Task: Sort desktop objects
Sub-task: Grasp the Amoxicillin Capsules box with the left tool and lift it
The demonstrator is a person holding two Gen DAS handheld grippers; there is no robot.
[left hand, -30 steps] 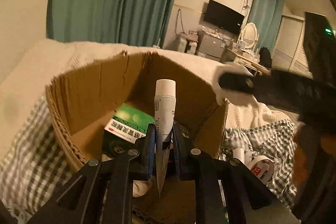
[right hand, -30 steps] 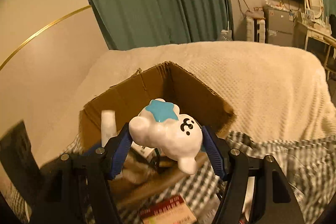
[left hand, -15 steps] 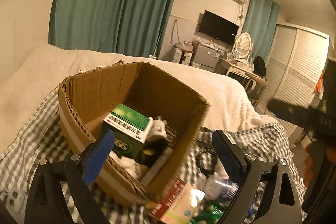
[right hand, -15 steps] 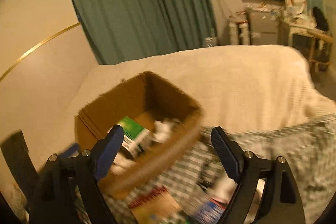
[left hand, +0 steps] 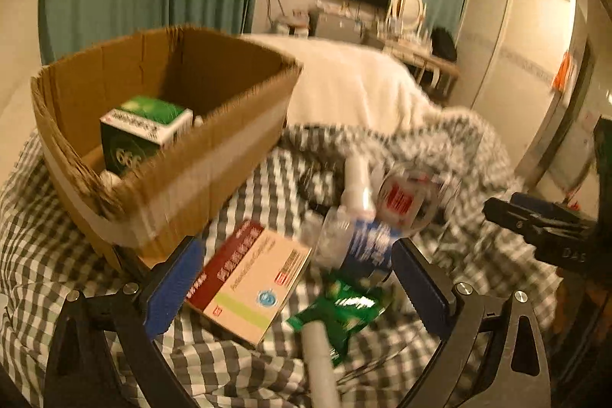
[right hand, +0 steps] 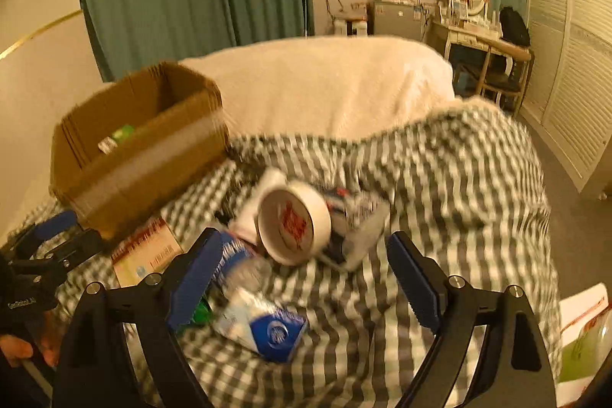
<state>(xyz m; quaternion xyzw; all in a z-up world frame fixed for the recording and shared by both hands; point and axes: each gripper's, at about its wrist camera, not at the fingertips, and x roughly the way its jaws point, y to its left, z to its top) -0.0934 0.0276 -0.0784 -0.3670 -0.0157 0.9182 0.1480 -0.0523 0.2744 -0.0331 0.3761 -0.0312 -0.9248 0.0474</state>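
Bedding is filling both views: a checked cover (right hand: 440, 178) is lying rumpled over a bed, with a cream blanket (right hand: 325, 83) spreading behind it. Sitting on the checks at the left is an open cardboard box (left hand: 214, 155), and a green-and-white carton (left hand: 145, 132) is resting inside it, well apart from either tool.

Left hand-held gripper (left hand: 294, 289) is hanging over the loose pile with its blue pads spread wide and nothing between them touching. Lying flat on the cover between and just below those pads is a red-and-tan packet box (left hand: 248, 282), close to the left pad. A green sachet (left hand: 344, 304) is lying just right of it, and a pale tube (left hand: 317, 358) is poking in from the bottom edge.

Right hand-held gripper (right hand: 302, 278) is hovering over the same heap, jaws gaping and gripping nothing. A roll of tape (right hand: 294, 224) is tipped on its side just beyond and between its pads. A blue-and-white pouch (right hand: 264, 324) is lying nearer, beside the left pad. Everything small is smeared by blur, so finer labels are not readable.
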